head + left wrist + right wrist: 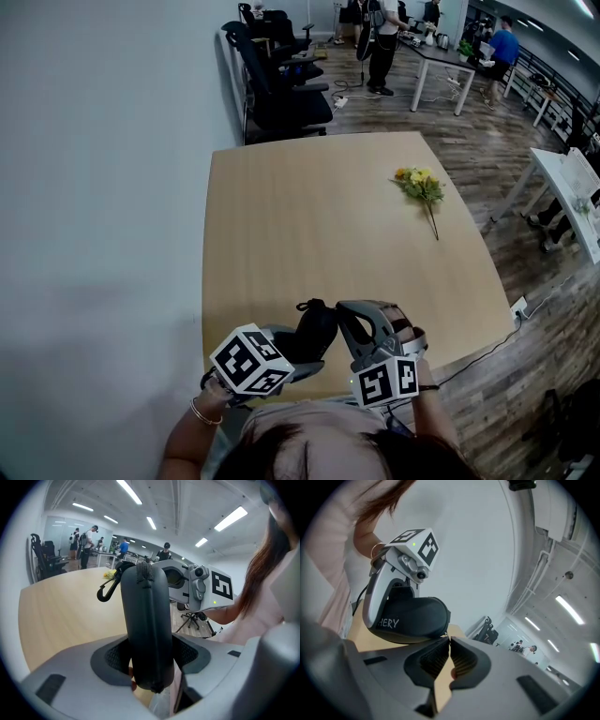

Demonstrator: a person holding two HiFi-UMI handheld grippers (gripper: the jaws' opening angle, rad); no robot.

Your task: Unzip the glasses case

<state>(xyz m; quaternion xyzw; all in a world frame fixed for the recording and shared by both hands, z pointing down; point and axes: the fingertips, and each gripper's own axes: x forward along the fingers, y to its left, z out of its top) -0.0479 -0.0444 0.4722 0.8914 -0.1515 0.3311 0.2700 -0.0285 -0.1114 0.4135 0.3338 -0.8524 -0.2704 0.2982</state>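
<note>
Head view: the case (314,336) sits at the table's (309,225) near edge. Left gripper view — my left gripper (150,660) clamps the case, which stands upright. Right gripper view — my right gripper (449,641) is pressed together, its tips at the case's end.

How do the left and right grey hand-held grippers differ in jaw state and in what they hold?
The left gripper has its jaws spread wide, clamped on the dark grey oval glasses case; the right gripper has its jaws together. The left holds the case's body; the right's tips sit at the case's edge, and whether they pinch anything is unclear. Both are the same grey two-jaw tool.
</note>
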